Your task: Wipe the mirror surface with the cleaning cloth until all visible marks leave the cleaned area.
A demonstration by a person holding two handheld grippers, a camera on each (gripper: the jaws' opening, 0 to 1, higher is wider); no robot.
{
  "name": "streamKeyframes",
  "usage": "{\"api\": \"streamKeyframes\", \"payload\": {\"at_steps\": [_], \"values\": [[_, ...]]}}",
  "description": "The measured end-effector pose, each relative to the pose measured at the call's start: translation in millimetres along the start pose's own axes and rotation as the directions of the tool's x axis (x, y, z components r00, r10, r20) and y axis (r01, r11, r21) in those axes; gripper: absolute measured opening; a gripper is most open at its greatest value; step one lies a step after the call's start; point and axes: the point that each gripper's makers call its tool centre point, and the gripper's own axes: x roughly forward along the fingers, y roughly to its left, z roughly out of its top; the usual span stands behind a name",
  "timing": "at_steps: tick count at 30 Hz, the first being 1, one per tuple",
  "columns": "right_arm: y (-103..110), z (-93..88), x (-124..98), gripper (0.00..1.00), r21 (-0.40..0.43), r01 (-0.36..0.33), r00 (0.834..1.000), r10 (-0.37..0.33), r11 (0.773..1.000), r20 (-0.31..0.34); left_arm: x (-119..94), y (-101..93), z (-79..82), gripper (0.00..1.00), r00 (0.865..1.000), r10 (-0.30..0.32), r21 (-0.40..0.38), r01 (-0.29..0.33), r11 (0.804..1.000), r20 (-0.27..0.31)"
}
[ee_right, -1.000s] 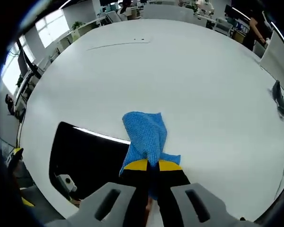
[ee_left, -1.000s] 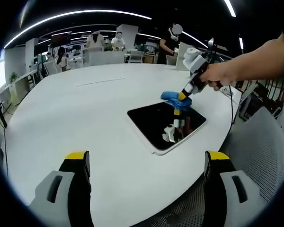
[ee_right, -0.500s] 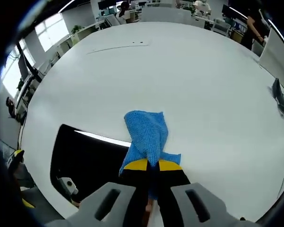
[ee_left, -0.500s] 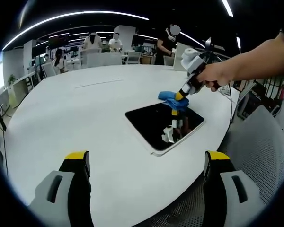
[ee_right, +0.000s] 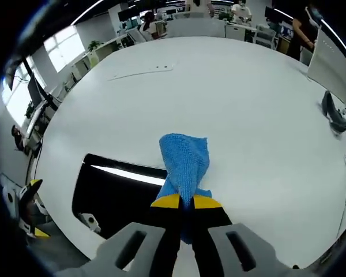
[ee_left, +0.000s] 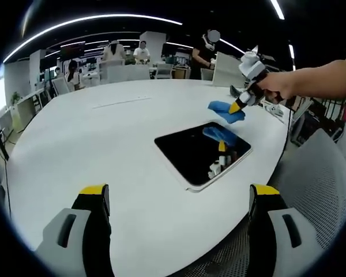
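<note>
Mirror (ee_left: 203, 152) lies flat on my white surface (ee_left: 104, 133), toward its right edge. My left tongs (ee_left: 176, 199) hang released, near. Right tongs (ee_left: 236, 107) clench the blue cloth (ee_left: 226, 112), lifted just past the mirror's far-right corner.

Setting: open-plan office. Large round white counter (ee_left: 92, 144) in the foreground. Behind it, rows of desks with monitors (ee_left: 75, 46) and partition screens (ee_left: 228, 60). Several people (ee_left: 141, 52) stand or sit among the desks at the far side. Long strip ceiling lights (ee_left: 92, 17) curve overhead. Grey mesh office chair (ee_left: 320, 173) beside the counter edge. Windows (ee_right: 60, 43) and a potted plant (ee_right: 93, 29) along one wall.
</note>
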Motion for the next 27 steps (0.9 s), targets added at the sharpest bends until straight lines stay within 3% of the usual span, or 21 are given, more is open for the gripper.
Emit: {"api": "streamKeyframes", "payload": {"at_steps": [8, 23, 27], "values": [[-20, -17.7, -18, 0.00, 0.016, 0.015, 1.000, -0.015, 1.000, -0.014, -2, 3.6, 1.7, 0.99, 1.000, 0.016, -0.020, -0.015, 1.000, 0.015], [-19, -69.6, 25, 0.01, 0.026, 0.040, 0.992, -0.037, 0.999, -0.118, -5, 8.4, -0.4, 0.99, 0.999, 0.044, -0.016, -0.044, 0.999, 0.009], [-21, -66.1, 21, 0.01, 0.009, 0.039, 0.994, -0.038, 0.999, -0.107, -7, 11.2, -0.4, 0.99, 0.998, 0.059, -0.032, -0.058, 0.998, 0.013]]}}
